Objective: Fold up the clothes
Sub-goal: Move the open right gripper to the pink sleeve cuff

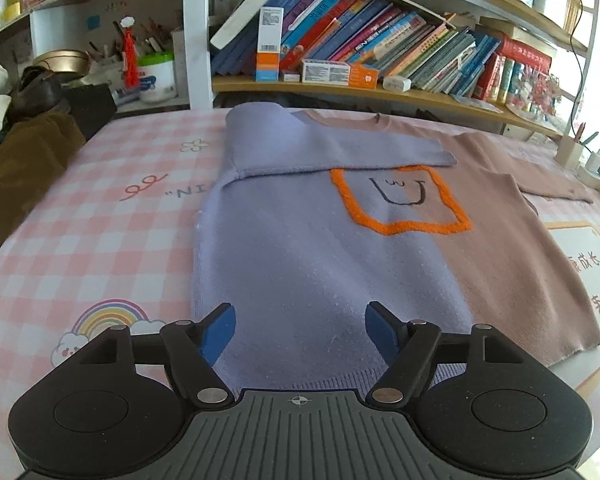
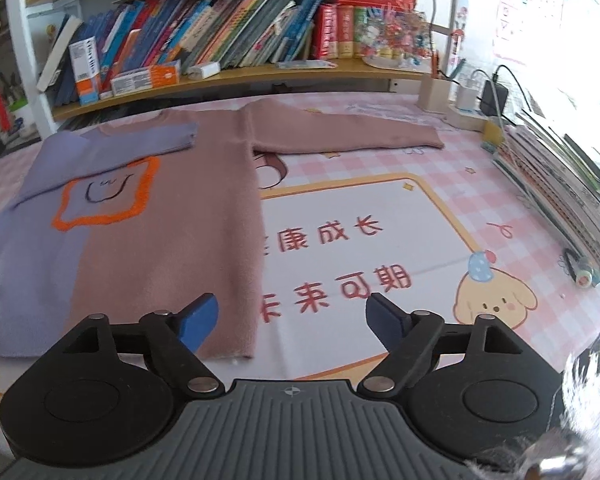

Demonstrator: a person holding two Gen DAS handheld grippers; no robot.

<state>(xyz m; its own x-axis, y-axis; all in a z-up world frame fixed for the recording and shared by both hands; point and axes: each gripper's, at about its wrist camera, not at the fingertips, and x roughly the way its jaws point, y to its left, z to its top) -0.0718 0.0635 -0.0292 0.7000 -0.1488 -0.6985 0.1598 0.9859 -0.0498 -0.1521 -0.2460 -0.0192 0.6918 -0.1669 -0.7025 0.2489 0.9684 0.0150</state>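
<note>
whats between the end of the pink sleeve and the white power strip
Only bare checked tablecloth between the pink sleeve and the power strip, in the right wrist view.

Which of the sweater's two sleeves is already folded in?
The purple sleeve: it lies folded across the sweater's chest, above the orange outline. The pink sleeve stretches straight out over the tablecloth.

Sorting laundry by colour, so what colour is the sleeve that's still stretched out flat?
Dusty pink, matching that half of the sweater. The sleeve shows best in the right wrist view.

Sweater partly out of sight
Below the left gripper (image 1: 300,334), the sweater (image 1: 300,264) hem is hidden by its body; far book (image 1: 352,28) titles are too small.
</note>
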